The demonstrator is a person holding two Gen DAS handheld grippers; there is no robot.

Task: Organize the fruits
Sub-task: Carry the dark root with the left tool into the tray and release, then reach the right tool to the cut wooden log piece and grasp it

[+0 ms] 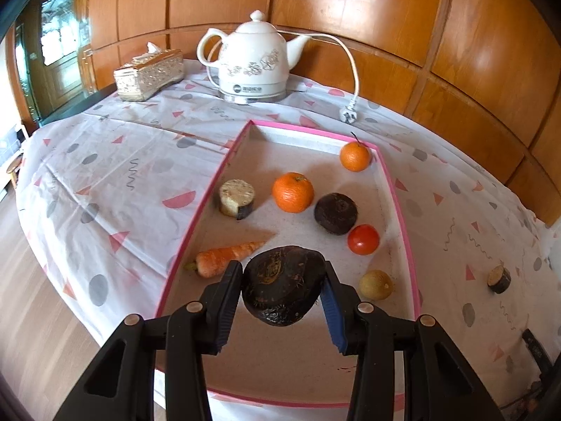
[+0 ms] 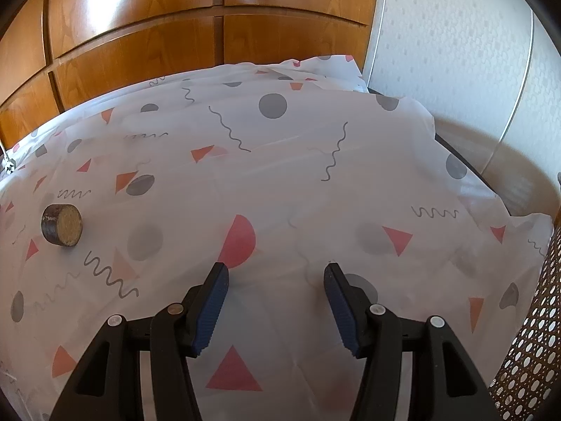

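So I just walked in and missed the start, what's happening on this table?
Someone is sorting produce with two handheld grippers. The left gripper holds a dark round root above the pink-rimmed tray, where oranges, a carrot and a tomato lie. The right gripper hangs open over bare tablecloth, with a cut dark-skinned piece off to its left.

We see bare floor in the pink-rimmed tray at its far-left corner; produce crowds its right side.
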